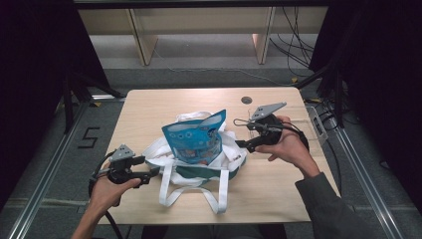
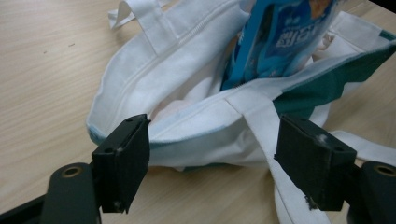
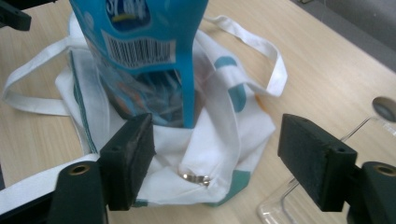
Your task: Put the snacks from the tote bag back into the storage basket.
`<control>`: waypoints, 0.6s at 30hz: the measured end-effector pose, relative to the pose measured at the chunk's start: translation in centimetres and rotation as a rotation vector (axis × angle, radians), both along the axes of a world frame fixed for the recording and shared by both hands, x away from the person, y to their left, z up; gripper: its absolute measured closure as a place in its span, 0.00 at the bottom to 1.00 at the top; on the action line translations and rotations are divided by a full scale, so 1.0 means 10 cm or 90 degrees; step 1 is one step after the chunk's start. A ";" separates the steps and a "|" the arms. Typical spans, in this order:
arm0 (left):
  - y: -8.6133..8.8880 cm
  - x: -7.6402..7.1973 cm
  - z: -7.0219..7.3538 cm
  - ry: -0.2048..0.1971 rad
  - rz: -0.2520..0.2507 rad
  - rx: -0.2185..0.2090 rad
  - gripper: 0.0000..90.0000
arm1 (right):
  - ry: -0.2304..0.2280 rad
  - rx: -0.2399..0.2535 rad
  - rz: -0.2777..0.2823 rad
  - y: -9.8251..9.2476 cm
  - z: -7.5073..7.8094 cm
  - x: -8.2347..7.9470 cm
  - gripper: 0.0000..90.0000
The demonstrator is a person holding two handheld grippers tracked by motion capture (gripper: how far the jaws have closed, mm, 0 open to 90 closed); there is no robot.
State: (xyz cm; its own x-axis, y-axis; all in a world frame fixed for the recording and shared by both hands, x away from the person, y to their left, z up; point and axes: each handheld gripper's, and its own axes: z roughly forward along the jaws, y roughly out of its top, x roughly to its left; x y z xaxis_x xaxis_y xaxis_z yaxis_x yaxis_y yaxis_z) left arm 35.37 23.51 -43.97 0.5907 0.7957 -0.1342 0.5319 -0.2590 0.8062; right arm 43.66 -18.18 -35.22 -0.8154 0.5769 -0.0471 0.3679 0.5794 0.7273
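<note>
Mid-table, both tongs, left (image 1: 147, 167) and right (image 1: 242, 133), gape wide beside the tote bag (image 1: 199, 159).

Wooden table (image 1: 149, 107), white tote bag (image 1: 234, 154)

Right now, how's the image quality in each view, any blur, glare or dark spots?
High view: the table is evenly lit with dark surroundings, and the bag and blue pouch look soft. Left gripper view: the near tongs are slightly blurred and the bag's cloth bright. Right gripper view: the pouch's barcode is readable, with mild sheen.
</note>
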 end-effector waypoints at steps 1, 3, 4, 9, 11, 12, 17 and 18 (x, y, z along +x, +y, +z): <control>0.02 -0.01 0.00 0.002 -0.009 0.020 0.28 | 0.001 -0.004 0.007 0.00 0.06 0.01 0.30; 0.00 -0.04 -0.03 0.005 0.005 0.006 0.27 | -0.016 -0.015 0.010 0.01 0.16 0.05 0.30; 0.01 -0.05 -0.03 0.003 -0.004 0.025 0.27 | -0.022 -0.021 0.020 0.01 0.21 0.08 0.30; -0.02 -0.10 -0.09 0.007 0.008 0.013 0.25 | -0.027 -0.036 0.037 0.10 0.40 0.16 0.29; -0.01 -0.10 -0.10 0.004 0.001 0.036 0.25 | -0.023 -0.040 0.050 0.14 0.47 0.17 0.29; -0.01 -0.10 -0.12 0.001 0.002 0.040 0.24 | -0.021 -0.043 0.053 0.16 0.50 0.18 0.29; -0.02 -0.11 -0.11 -0.002 0.000 0.037 0.24 | -0.034 -0.044 0.103 0.31 0.69 0.18 0.29; -0.02 -0.11 -0.10 -0.005 0.000 0.040 0.24 | -0.030 -0.046 0.117 0.36 0.72 0.18 0.29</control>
State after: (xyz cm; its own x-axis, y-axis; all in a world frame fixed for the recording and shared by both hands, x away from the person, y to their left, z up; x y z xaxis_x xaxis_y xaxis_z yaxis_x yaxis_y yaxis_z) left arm 34.26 23.28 -45.02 0.5915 0.8023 -0.0798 0.5257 -0.3088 0.7926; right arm 45.49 -14.61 -28.05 -0.9024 0.4127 -0.1240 0.2177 0.6849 0.6954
